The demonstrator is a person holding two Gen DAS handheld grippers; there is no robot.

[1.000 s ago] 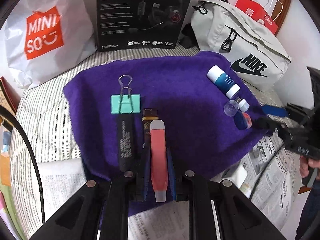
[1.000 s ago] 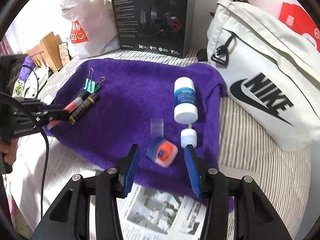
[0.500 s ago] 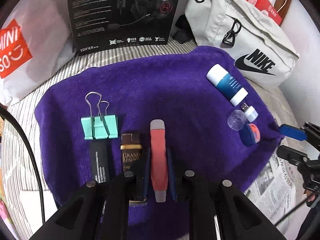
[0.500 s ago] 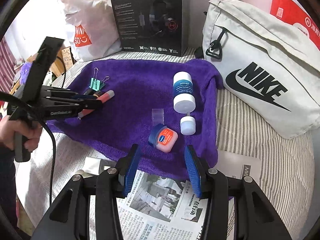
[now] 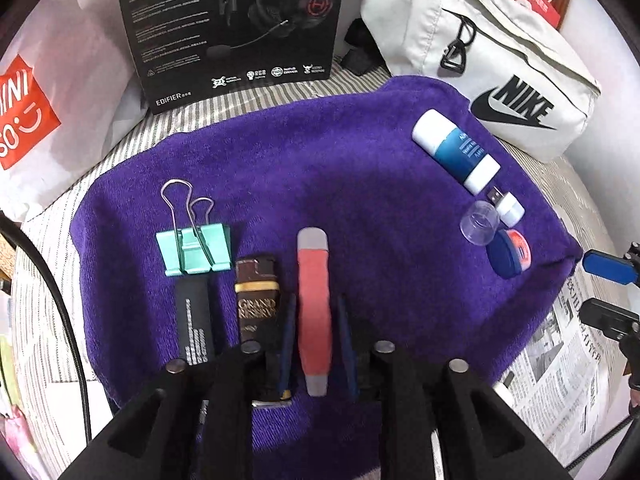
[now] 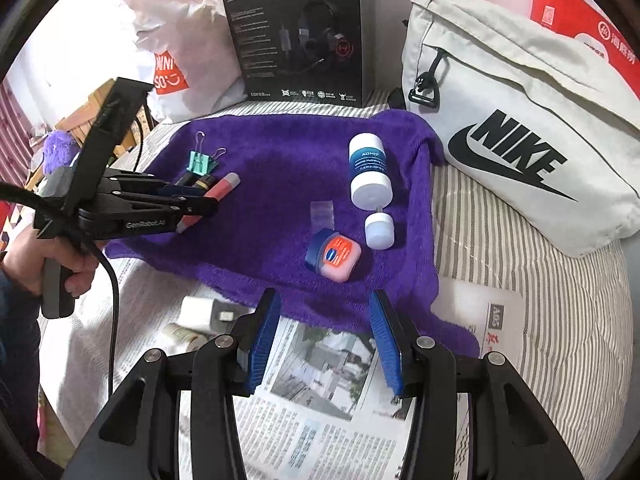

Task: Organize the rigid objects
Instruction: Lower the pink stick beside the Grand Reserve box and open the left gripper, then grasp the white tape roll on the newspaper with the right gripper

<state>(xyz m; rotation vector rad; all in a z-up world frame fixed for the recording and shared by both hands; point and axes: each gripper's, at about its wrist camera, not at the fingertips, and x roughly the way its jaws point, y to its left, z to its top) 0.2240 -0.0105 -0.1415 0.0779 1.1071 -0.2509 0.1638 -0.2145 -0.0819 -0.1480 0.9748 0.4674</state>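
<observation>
Risk: your left gripper [image 5: 314, 340] jaws opening around red tube [image 5: 314, 312], lower centre; lifting crooked nudges brown lighter [image 5: 256, 300] alongside. Right gripper [image 6: 324, 344] spread, empty.

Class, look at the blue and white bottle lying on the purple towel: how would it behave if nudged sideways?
The bottle is round and lies on its side, so it would probably roll. The soft towel may slow it. It looks rigid plastic, likely light.

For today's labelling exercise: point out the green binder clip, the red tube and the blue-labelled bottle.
green binder clip [image 5: 195, 252], left wrist view, on its green body.
red tube [image 5: 315, 304], left wrist view, mid-barrel.
blue-labelled bottle [image 6: 370, 168], right wrist view, on its label.
</observation>
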